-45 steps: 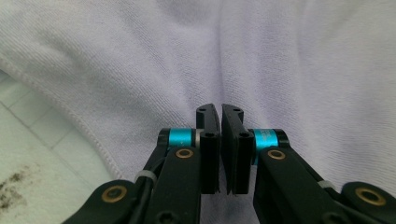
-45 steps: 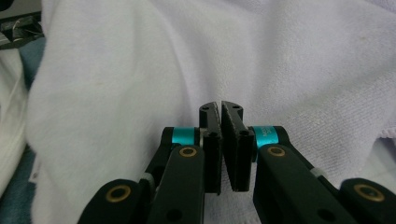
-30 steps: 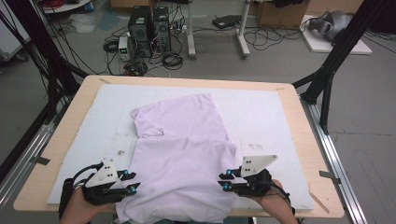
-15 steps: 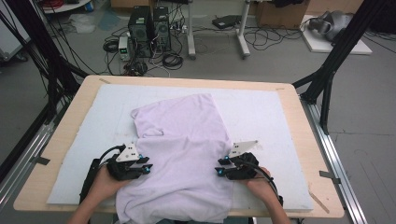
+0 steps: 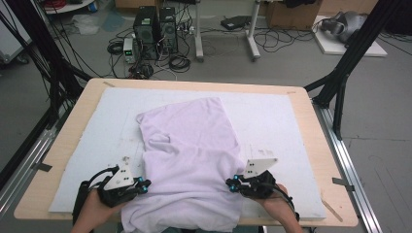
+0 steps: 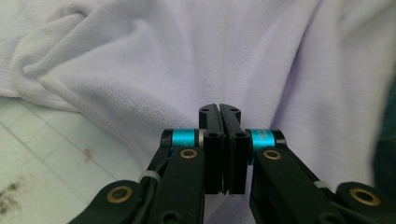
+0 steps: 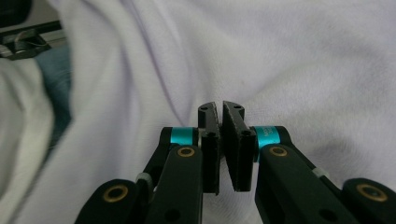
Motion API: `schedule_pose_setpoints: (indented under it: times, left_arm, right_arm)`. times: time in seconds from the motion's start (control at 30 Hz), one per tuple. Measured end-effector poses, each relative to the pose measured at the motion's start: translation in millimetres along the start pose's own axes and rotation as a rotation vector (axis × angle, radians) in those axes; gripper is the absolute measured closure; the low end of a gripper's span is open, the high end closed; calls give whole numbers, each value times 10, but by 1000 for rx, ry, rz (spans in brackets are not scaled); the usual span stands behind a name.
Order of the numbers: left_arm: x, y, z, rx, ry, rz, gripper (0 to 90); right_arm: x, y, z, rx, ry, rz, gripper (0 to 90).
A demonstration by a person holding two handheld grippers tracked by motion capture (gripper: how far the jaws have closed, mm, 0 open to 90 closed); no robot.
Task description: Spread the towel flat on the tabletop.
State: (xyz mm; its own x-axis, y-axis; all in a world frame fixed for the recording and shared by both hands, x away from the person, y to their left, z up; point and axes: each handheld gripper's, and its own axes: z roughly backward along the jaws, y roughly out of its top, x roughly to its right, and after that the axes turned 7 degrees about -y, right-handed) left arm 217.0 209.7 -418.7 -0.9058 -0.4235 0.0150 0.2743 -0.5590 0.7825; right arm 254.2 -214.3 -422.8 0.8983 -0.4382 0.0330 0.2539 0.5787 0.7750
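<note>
Grey flooring strewn with cables and computer towers [image 5: 154, 30] lies beyond the wooden desk [image 5: 311, 121], which carries a white mat [image 5: 277, 121]. On that mat a pale lilac garment [image 5: 192, 155] lies spread lengthwise along the middle, its far end squared off and its near end draping over the desk's front edge. A rumpled fold sits at its left side. The left claw [image 5: 142, 184] presses against the garment's left edge near the front, and its jaws are closed flat together with lilac cloth [image 6: 154, 70] around them. The right claw [image 5: 232, 183] meets the garment's right edge opposite; its jaws stand almost together, a thin wedge of gap at the tips, whether cloth is pinched there cannot be told
</note>
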Motion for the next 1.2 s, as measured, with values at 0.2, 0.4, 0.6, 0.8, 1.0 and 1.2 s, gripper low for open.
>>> schedule_pose_setpoints:
  times: [0.2,0.4,0.6,0.8,1.0,1.2]
  left_arm:
    - [5,41,204,55,-51,25,688]
    - [-228,19,-149,-7,0,30,572]
    - [-233,-31,-306,-54,13,13,753]
    - [-116,-100,-141,-34,24,16,848]
    - [109,-120,152,-8,-11,11,848]
    - [121,-42,290,6,-3,24,620]
  right_arm:
    - [-68,89,295,86,-13,12,722]
    - [37,48,-12,1,59,-1,575]
    - [10,-71,-233,-37,48,8,770]
    - [-57,-62,-185,-39,92,42,838]
    - [-223,-90,21,-1,128,56,837]
    - [-172,0,189,35,88,51,740]
